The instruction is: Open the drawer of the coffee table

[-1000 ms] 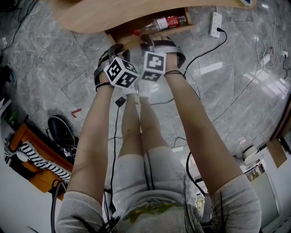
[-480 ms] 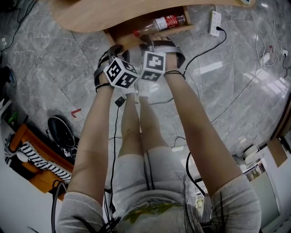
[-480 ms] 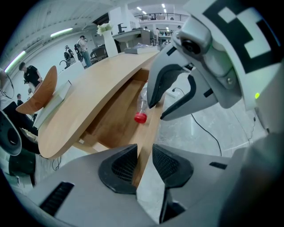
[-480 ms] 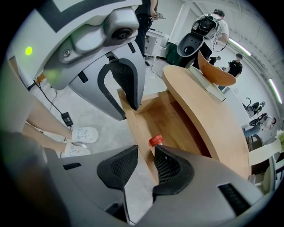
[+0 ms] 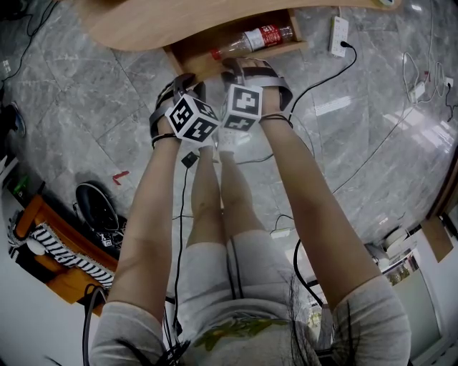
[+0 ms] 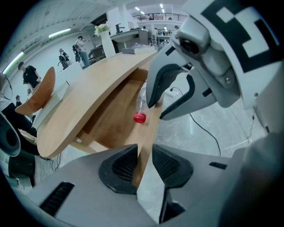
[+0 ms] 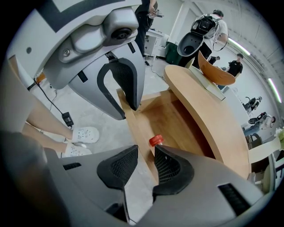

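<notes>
- Looks steeply down on the coffee table (image 5: 154, 21), with its drawer (image 5: 192, 48) standing open from under the wooden top, towards the person.
- Finds a clear bottle (image 5: 252, 37) lying on its side on the drawer floor, roughly along the drawer front (image 6: 149, 128), with the red cap (image 6: 140, 117) close behind that board.
- Takes the top edge of the drawer front edge-on between the two black pads of the left gripper (image 6: 144, 155), jaws closing at this moment and the board filling the gap between them (wood against both ribbed faces near the tips).
- Clamps the right gripper (image 7: 145, 159) on the same board a little further along. The wood sits between its pads, and the red cap shows just past the pad on the drawer side.
- Sets both grippers side by side over the front edge in the head view, marker cubes almost touching (both tilted sharply downward from the forearms).
- Leaves the outer pad of each gripper on the floor side of the board and the inner pad inside the drawer, clear of the bottle.
- Catches a pair of white shoes (image 7: 83, 134) on the grey marble floor (image 5: 86, 107) below the right gripper.
</notes>
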### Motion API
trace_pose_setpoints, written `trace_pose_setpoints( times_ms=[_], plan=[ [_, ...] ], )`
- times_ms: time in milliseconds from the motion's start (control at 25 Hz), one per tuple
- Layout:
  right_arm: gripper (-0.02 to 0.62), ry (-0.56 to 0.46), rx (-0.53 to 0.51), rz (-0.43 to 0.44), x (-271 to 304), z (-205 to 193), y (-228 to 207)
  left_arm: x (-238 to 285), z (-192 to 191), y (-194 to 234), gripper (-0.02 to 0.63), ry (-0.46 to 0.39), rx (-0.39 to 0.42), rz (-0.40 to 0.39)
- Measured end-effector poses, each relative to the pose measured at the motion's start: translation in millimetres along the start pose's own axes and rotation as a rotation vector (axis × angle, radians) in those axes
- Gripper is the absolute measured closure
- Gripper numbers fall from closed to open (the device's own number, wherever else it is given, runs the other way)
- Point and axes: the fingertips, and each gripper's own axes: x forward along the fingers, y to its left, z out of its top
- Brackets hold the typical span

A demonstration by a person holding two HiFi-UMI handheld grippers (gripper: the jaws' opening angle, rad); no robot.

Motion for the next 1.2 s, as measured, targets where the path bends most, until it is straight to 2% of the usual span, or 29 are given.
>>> trace_pose_setpoints(
  times_ms=[1200],
  plan=[
    [0.491, 0.023, 0.025, -0.045, -3.3, -7.3, 13.5, -1.0, -3.8, -17.0, 0.499, -0.030, -0.021, -0.025]
  ],
)
